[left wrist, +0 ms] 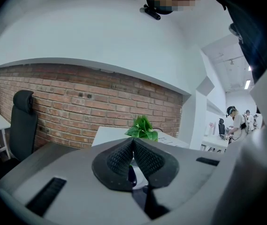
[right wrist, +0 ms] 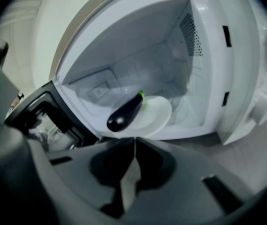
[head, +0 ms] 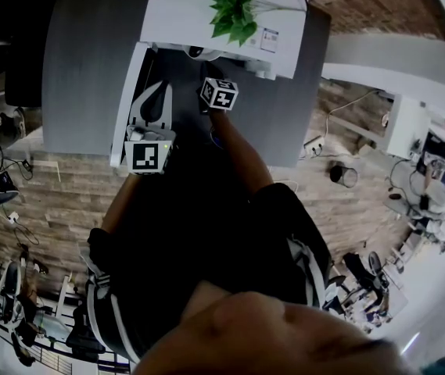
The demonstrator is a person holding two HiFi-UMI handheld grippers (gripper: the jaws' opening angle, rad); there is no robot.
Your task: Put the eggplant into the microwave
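Both my claws are clenched on nothing: the right gripper (right wrist: 134, 142) faces the open microwave (right wrist: 208, 55), and the left gripper (left wrist: 133, 142) points away toward a brick wall. The eggplant (right wrist: 125, 114) lies inside on the white plate (right wrist: 160, 116), green stem end far, blunt end near left. It looks firm, fairly light, glossy and likely slippery, apt to roll. I'd grip across its thick middle, not the stem.
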